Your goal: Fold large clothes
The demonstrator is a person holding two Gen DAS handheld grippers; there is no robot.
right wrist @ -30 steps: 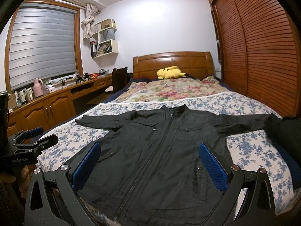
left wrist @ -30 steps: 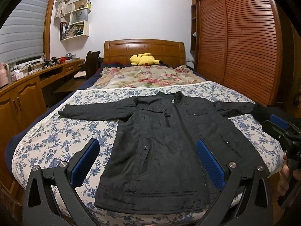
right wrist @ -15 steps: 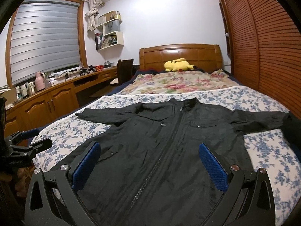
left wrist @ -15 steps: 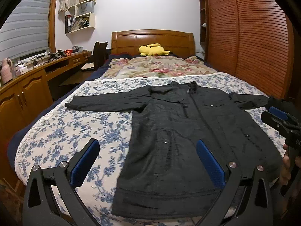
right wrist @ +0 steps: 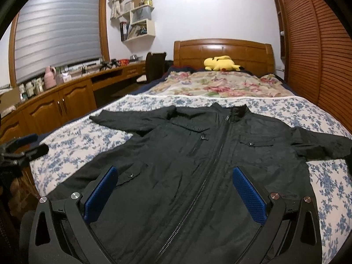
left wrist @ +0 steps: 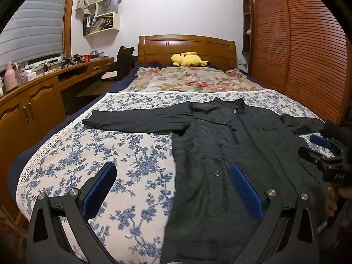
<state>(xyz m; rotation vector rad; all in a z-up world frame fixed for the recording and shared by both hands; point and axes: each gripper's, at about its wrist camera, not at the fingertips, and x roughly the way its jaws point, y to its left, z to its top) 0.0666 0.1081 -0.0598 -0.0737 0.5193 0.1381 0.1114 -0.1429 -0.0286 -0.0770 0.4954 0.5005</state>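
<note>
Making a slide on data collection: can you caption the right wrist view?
Open right tongs hover over a black jacket spread flat, zipped, on a floral bed.

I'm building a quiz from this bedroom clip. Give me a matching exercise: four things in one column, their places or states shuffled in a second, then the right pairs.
Things:
1. black jacket
2. yellow plush toy
3. pink jug
4. left gripper

Places or states:
A. on the wooden counter under the window
B. open, holding nothing
C. by the headboard
D. spread flat on the blue-flowered bedspread, zipped up

Pairs: 1-D, 2-C, 3-A, 4-B
</note>
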